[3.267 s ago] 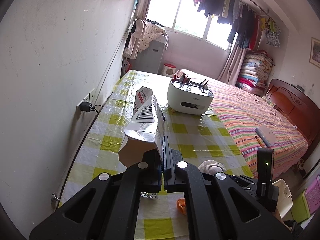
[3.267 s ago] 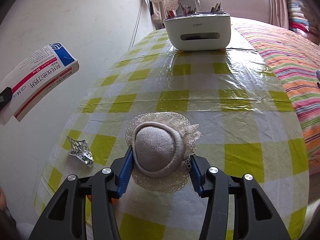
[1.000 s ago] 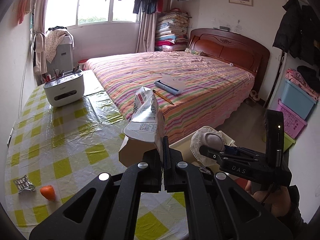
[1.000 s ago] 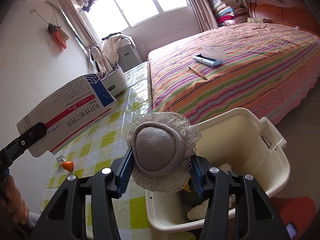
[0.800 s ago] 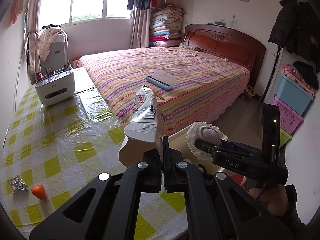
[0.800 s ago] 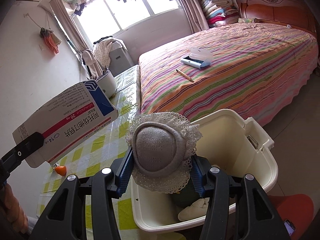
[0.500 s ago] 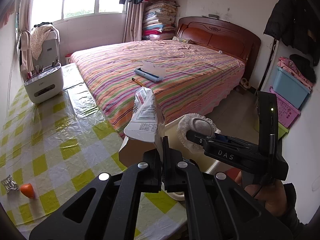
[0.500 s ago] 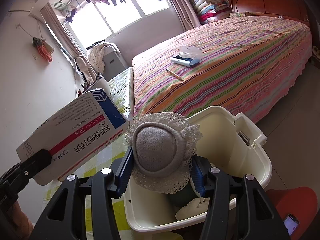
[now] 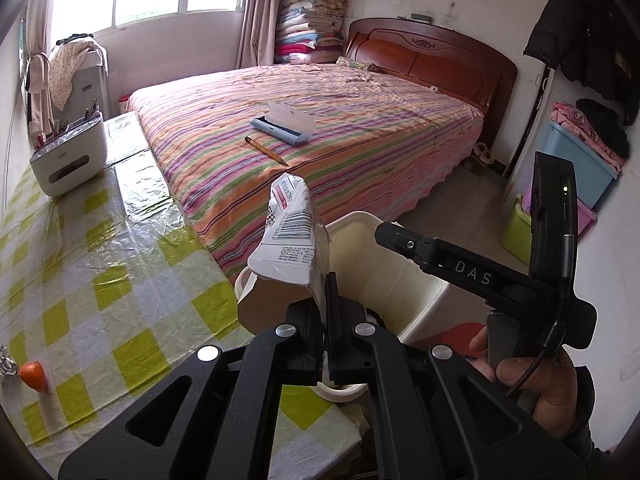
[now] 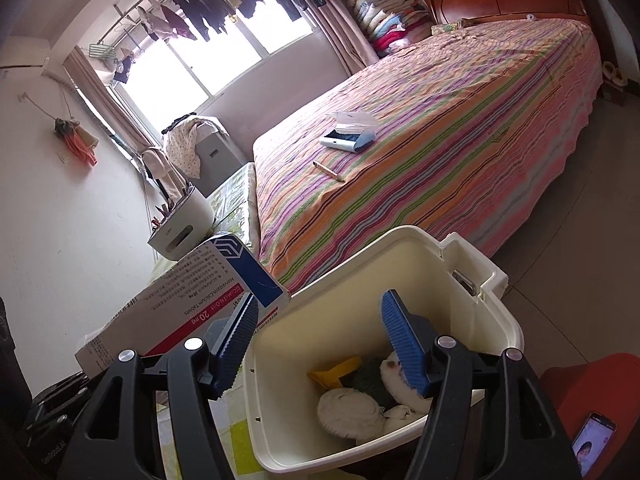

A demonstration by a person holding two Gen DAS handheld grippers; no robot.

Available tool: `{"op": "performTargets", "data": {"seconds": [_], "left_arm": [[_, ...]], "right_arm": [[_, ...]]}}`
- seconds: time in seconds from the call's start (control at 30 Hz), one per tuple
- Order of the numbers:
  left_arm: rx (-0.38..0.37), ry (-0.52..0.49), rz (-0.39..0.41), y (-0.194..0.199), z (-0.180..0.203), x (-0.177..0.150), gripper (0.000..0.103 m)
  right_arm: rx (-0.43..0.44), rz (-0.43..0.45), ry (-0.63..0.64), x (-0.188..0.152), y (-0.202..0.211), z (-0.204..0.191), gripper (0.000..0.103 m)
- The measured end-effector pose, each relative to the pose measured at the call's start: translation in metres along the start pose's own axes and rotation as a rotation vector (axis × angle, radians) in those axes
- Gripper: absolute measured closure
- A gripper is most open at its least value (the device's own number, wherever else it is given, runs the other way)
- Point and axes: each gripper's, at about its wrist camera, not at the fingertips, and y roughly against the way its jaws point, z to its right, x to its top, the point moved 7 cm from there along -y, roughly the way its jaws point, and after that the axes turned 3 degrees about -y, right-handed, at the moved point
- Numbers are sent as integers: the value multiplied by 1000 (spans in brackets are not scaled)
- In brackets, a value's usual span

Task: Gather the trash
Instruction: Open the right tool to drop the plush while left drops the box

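Beside the striped bed [image 10: 420, 152] stood a cream bin [image 10: 460, 280] — the right gripper [image 10: 320, 344] hung over it, jaws opening, nothing between them. At nine o'clock, the left gripper [image 9: 329, 300] stayed clamped on a medicine box [image 9: 292, 236].

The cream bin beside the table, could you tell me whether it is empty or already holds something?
Not empty. The right wrist view looks into the open cream bin: a pale cloth bundle and a yellow scrap lie on its bottom.

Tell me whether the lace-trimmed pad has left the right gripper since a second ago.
Yes. The right gripper is opening with nothing between its jaws; the lace-trimmed pad has dropped into the cream bin below.
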Motion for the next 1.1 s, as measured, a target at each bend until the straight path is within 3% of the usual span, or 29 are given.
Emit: {"op": "performTargets", "data": {"seconds": [0.47,0.5,0.6,0.67,1.1], "left_arm": [[-45,-14,-56,-30,11,1,98],[-48,-11,-57,-31,11,1,90],[-11,4,-40,-28,6,2,26],[16,5,2,-21,2,5,26],[18,87,35,20,-20,14,23]], "right_arm": [[1,124,-66,16,19,13,40],[0,128,-69,16,20,13,40],[5,133,-70,18,21,13,40],[9,135,-70,18,21,12,40],[53,136,-51,17,18,-6,40]]}}
